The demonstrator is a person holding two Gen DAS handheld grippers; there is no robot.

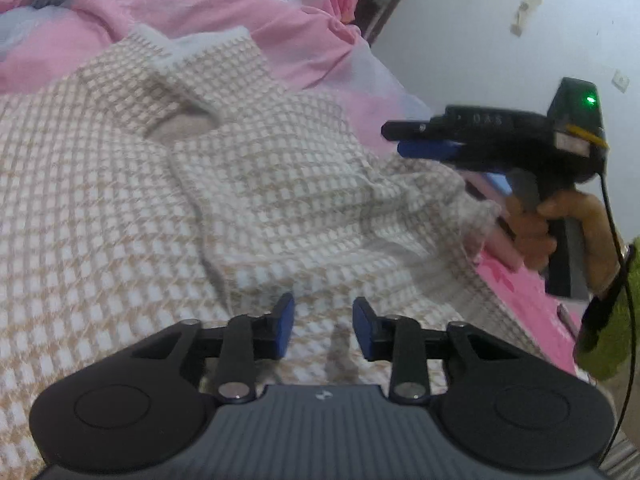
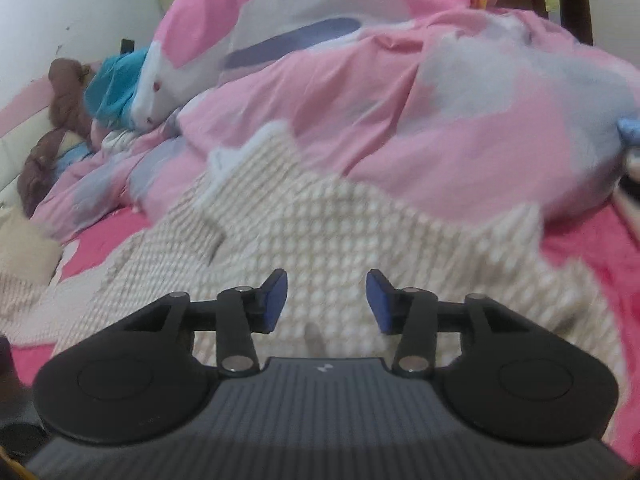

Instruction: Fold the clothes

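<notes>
A beige-and-white checked knit garment [image 1: 260,200] lies spread on the bed, its pale collar [image 1: 180,64] at the far end and a flap folded over its middle. My left gripper [image 1: 323,312] hovers over the garment's near part, open, with nothing between its blue pads. In the right wrist view the same garment [image 2: 340,232] lies rumpled below my right gripper [image 2: 327,292], which is open and holds nothing. The left wrist view also shows the right gripper [image 1: 396,140] in a hand [image 1: 560,220], above the garment's right edge.
A bulky pink and grey duvet [image 2: 360,100] is heaped just behind the garment. Brown and blue clothes [image 2: 116,84] lie at the far left by the wall. A bright pink sheet [image 1: 528,292] shows at the bed's right edge, near a green sleeve [image 1: 616,320].
</notes>
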